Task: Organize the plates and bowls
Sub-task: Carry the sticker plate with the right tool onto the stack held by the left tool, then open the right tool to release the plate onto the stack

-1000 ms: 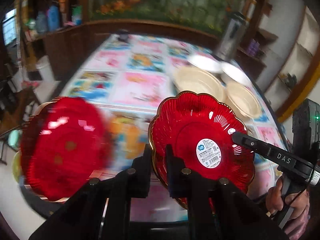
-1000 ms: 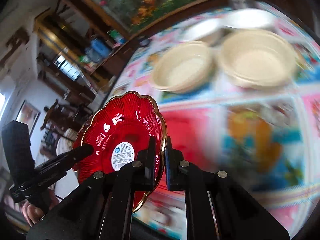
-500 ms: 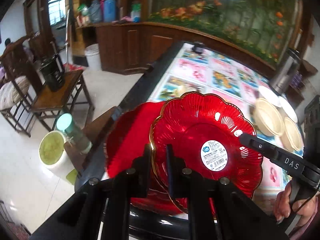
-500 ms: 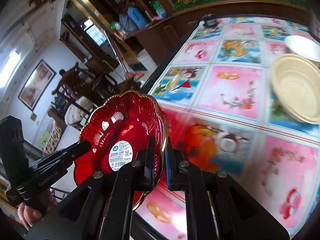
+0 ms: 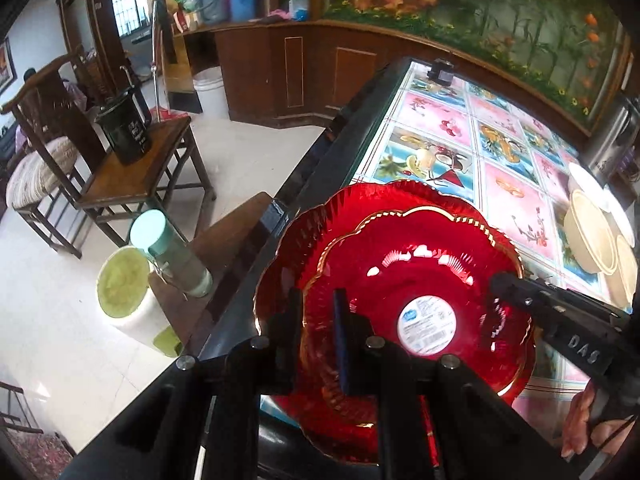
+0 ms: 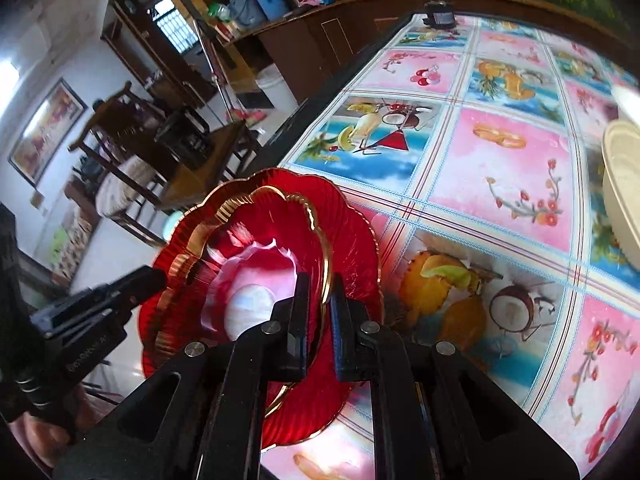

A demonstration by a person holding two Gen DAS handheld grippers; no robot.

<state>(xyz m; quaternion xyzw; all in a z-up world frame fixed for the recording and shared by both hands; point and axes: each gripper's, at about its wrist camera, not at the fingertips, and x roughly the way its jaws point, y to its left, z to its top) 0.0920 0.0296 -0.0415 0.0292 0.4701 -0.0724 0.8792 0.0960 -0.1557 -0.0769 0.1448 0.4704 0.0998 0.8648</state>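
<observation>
Now the upper red plate (image 5: 424, 280) sits low in the frame, nested over the lower red plate (image 5: 280, 264) at the table (image 5: 516, 196) edge. Left gripper (image 5: 318, 320) and right gripper (image 6: 318, 312) each pinch its rim, nearly closed. Best release both together, level.

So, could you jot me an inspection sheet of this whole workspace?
Surface: table under picture-tile cloth.
Job's things: top red plate over lower red plate at the near corner; cream bowls far right.
Clutter: small dark gadget at far edge; steel flask.
Grippers: left gripper and right gripper each shut on top red plate's rim.
Cables: nothing seen.
Surroundings: wooden chair with dark kettle, green-lidded bottle, bucket.
</observation>
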